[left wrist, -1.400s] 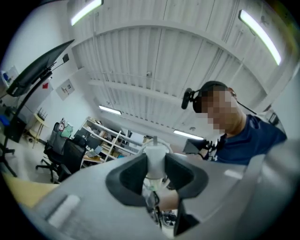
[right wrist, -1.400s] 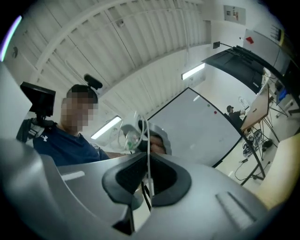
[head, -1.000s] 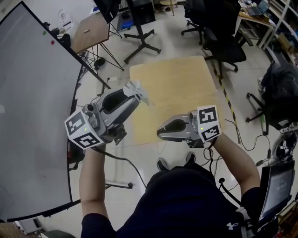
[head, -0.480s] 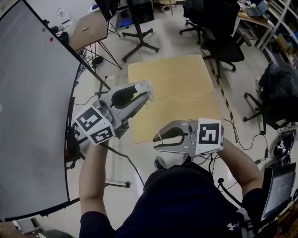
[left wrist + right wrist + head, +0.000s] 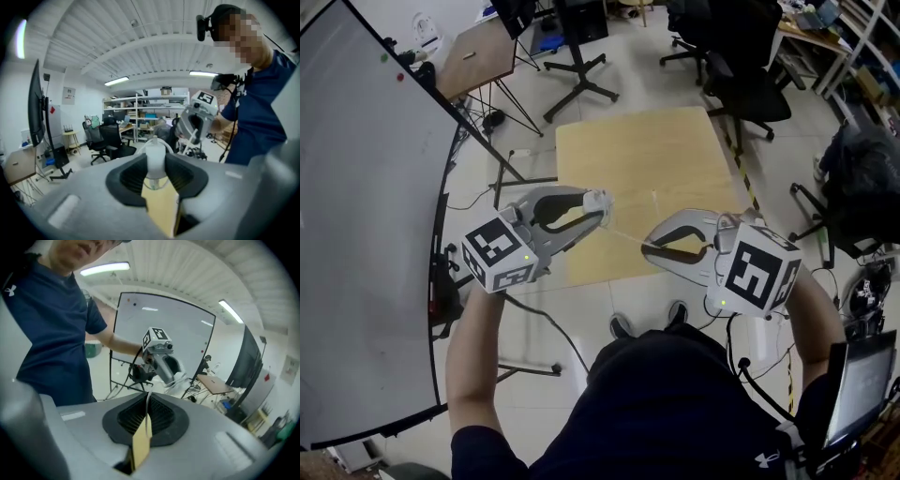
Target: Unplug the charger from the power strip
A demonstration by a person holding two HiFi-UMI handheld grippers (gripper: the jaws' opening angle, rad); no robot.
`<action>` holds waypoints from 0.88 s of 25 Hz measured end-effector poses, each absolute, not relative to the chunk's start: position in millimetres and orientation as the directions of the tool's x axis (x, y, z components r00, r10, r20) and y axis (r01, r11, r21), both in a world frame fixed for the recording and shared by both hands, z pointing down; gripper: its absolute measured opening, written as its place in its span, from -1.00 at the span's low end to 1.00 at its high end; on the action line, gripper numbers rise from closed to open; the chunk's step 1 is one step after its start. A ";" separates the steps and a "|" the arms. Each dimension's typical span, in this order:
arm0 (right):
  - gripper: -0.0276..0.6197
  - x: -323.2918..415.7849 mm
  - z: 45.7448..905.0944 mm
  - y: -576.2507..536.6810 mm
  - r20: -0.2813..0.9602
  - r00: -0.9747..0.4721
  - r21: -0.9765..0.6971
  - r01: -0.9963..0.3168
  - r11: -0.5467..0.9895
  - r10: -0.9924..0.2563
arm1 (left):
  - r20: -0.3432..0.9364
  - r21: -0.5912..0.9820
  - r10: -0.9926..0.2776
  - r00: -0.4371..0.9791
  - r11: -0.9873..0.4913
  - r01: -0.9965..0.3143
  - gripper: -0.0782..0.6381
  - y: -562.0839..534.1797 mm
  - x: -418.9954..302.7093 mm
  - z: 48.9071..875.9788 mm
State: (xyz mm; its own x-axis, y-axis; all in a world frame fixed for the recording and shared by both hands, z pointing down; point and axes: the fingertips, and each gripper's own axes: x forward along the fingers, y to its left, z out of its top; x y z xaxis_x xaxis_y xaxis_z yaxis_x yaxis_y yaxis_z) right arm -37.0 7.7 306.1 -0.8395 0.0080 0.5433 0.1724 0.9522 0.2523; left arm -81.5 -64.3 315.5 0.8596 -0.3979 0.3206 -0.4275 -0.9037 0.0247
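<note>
My left gripper (image 5: 600, 204) is shut on a white charger (image 5: 597, 198), held in the air over the near edge of the wooden table (image 5: 647, 169). In the left gripper view the charger (image 5: 156, 158) stands upright between the pads. A thin white cable (image 5: 626, 235) runs from the charger to my right gripper (image 5: 649, 249). That gripper's jaws have just closed and are shut on the cable (image 5: 147, 405), which shows as a thin strand between the pads. The two grippers face each other, tips a short way apart. No power strip is in view.
A large whiteboard (image 5: 366, 216) on a stand runs along the left. Black office chairs (image 5: 750, 84) and a tripod base (image 5: 581, 75) stand beyond the table. Cables lie on the floor to the right (image 5: 806, 281). The person's shoes (image 5: 628, 328) show under the table's near edge.
The left gripper sank and tilted down with the charger. The right gripper rolled, swung right, and its jaws, parted half a second ago, closed on the cable.
</note>
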 end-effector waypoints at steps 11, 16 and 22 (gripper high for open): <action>-0.89 -48.6 296.3 -44.4 0.579 -0.810 0.389 0.174 0.905 -0.093 | 0.262 0.265 0.043 0.964 -0.964 -0.029 -0.44 19.1 -24.9 325.5; -0.89 -56.4 307.4 -56.7 0.524 -0.852 0.215 0.128 0.968 -0.004 | 0.176 0.320 0.080 0.981 -0.947 0.020 -0.44 25.7 -20.9 309.6; -0.89 -76.2 338.7 -67.0 0.547 -0.834 0.095 0.138 0.986 0.064 | 0.054 0.376 0.146 0.988 -0.919 0.115 -0.44 34.8 -6.6 302.6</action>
